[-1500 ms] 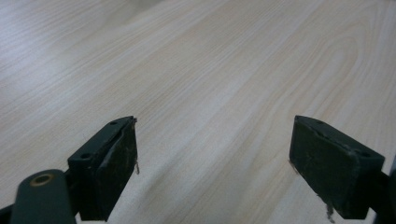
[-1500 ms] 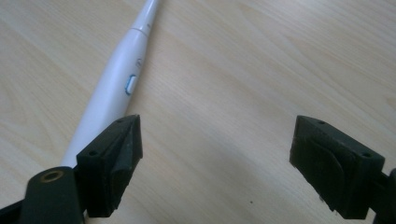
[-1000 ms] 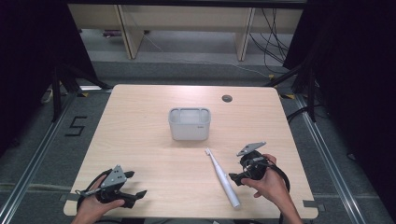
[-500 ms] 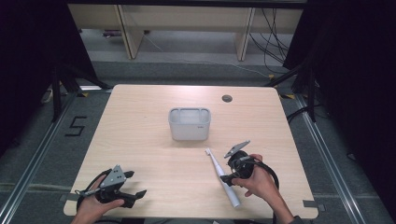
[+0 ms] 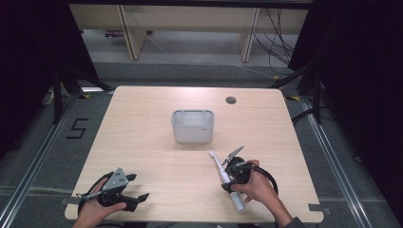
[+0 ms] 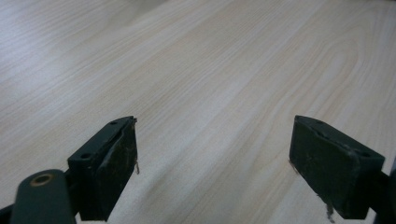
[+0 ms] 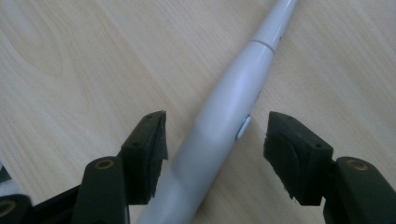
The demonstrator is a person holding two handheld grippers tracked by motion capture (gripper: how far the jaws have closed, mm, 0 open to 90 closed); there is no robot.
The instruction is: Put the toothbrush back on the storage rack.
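On pale wood-grain table [image 5: 142, 128]: right gripper [image 7: 215, 135] jaws apart, straddling white slender electric toothbrush [image 7: 224, 130], not clamped. Left gripper [image 6: 212, 158] jaws wide apart over bare tabletop.

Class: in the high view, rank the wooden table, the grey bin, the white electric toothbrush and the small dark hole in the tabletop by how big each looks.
1. Wooden table, by far the largest.
2. Grey bin.
3. White electric toothbrush: longer than the bin is wide, but far slimmer.
4. Dark hole, smallest.
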